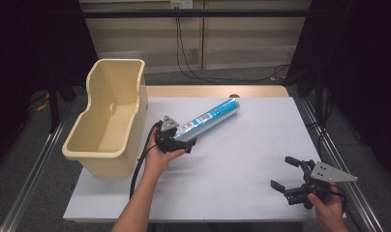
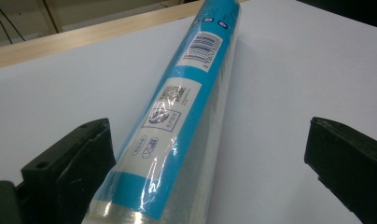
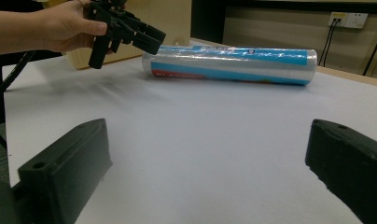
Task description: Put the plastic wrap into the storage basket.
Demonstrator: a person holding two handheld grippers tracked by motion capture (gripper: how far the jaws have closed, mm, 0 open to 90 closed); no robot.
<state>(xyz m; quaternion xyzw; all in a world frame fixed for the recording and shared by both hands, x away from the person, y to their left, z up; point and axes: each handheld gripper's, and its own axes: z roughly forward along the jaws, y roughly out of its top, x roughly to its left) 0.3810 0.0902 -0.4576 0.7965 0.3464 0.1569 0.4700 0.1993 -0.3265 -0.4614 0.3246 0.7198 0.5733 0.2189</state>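
Observation:
A long roll wrapped in clear film with a blue label [image 1: 210, 117] [image 2: 182, 116] [image 3: 233, 64] lies slantwise on the white table top [image 1: 232, 164]. My left gripper [image 1: 180, 141] [image 2: 210, 172] stands open at the roll's near end, one jaw on each side of it, apart from the film. In the right gripper view that left gripper [image 3: 144, 37] hangs just over the roll's end, held by a hand. My right gripper [image 1: 283, 173] [image 3: 210, 172] is open over bare table at the near right, with nothing between its jaws.
A cream plastic bin [image 1: 109, 116] stands at the table's left edge, close to the left hand. A wooden strip [image 1: 218, 91] runs along the far edge. Cables hang from a wall socket [image 3: 347, 19] behind the table. Metal rails [image 1: 34, 164] flank the table.

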